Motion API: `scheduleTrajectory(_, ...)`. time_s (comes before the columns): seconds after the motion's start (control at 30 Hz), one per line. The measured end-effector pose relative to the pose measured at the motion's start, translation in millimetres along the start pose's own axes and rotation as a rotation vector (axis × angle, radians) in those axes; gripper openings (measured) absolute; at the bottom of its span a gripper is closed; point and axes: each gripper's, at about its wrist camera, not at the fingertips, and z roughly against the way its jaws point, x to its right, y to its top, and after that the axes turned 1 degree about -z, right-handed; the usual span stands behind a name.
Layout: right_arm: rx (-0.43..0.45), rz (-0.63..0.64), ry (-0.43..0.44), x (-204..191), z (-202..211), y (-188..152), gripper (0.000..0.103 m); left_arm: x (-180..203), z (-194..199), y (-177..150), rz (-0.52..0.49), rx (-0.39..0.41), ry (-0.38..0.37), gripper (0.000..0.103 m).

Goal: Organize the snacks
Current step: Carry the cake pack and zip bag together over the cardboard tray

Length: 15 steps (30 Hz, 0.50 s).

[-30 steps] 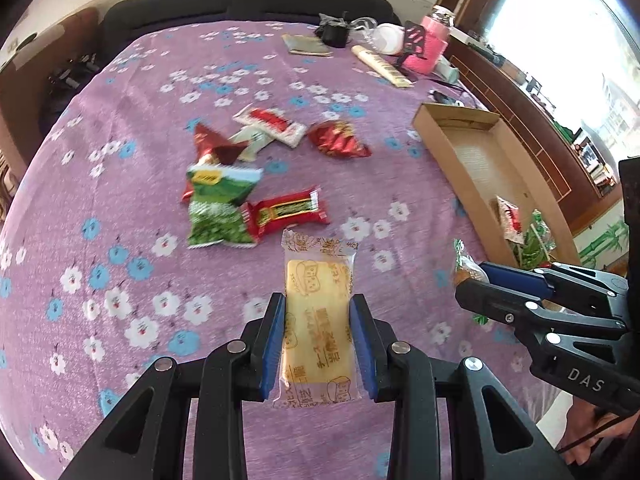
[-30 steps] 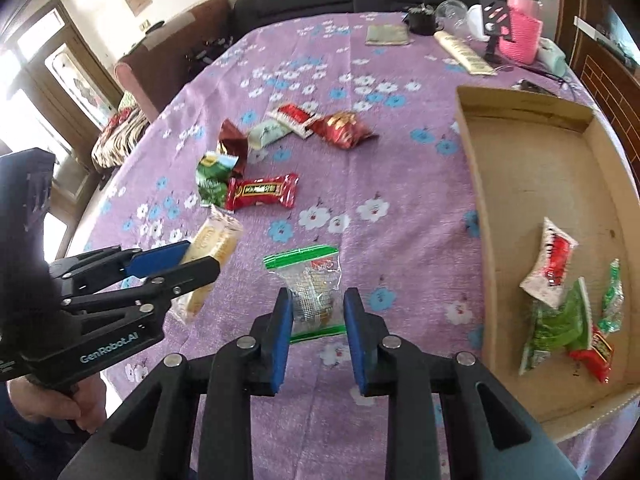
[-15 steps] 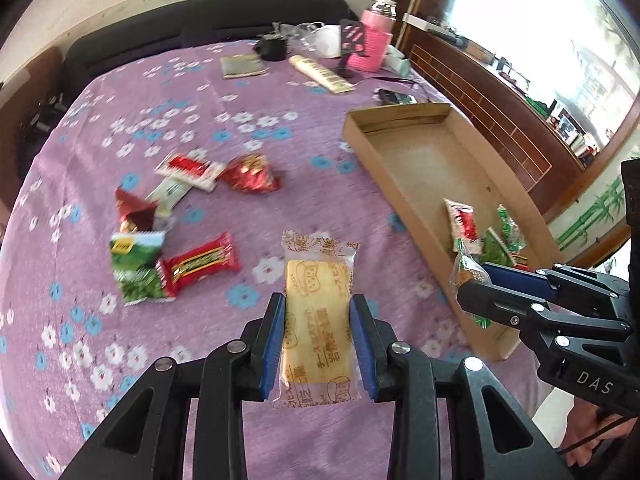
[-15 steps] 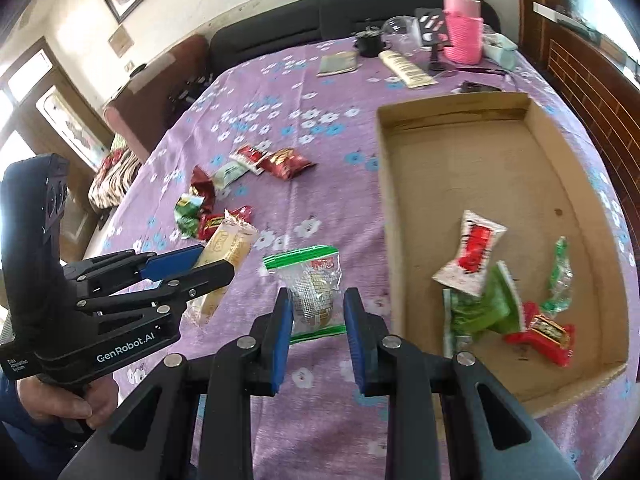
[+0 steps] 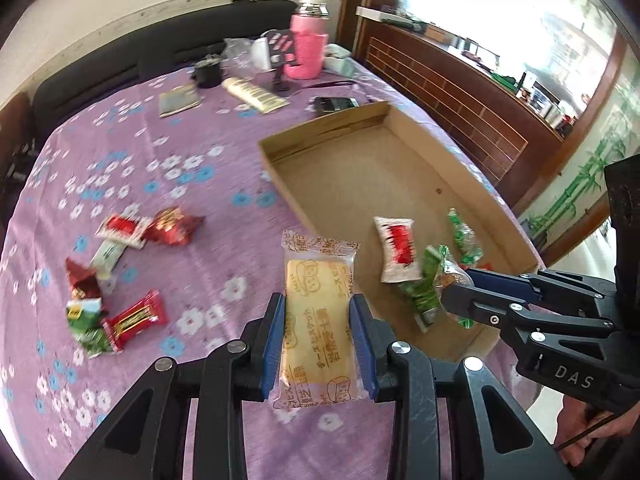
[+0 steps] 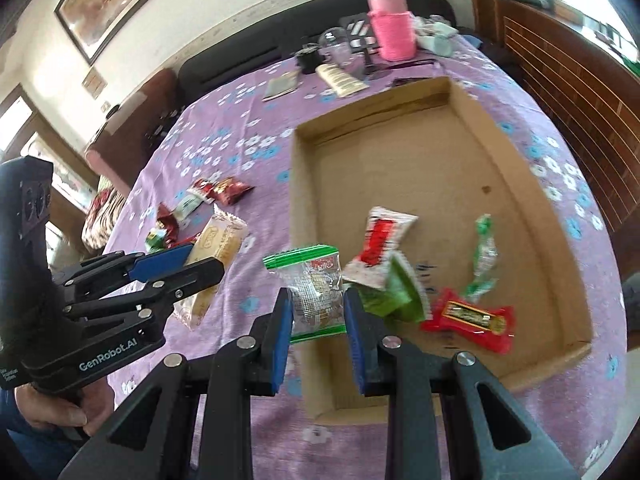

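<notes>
Gripping a yellow biscuit packet (image 5: 318, 324) upright between the blue pads of the left gripper (image 5: 319, 344), wrapper pinched on both long sides, packet hanging above the purple flowered tablecloth (image 5: 192, 160) just short of the near-left wall of the cardboard tray (image 5: 320, 136). Clamping a clear green-edged snack bag (image 6: 316, 292) in the right gripper (image 6: 316, 334), pads pressing on either side, bag hovering over the tray's near-left corner. Showing, in the left wrist view, the right gripper at 3 o'clock over the tray's near end. Lying already inside the tray, toward its near end: a white and red packet (image 6: 378, 248), green packets (image 6: 394, 296), a green twisted candy (image 6: 484, 256) and a red bar (image 6: 468, 316). Waiting loose on the cloth at 9 o'clock in the left wrist view: a red bar wrapper (image 5: 134, 318), a green pouch (image 5: 86, 326), a dark red packet (image 5: 82, 280), a crinkled red bag (image 5: 174, 226) and a white-red packet (image 5: 122, 230). Standing at 12 o'clock, beyond the tray, a pink flask (image 5: 308, 46).
</notes>
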Motion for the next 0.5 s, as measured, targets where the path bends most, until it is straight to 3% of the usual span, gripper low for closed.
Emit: scheduleTrajectory(0.5,0.009,-0.129,-0.075,68.8,19.5,-6.9,0.025,69.6,-36.7,17.0,-0.1,-0.054,-0.08,0.034)
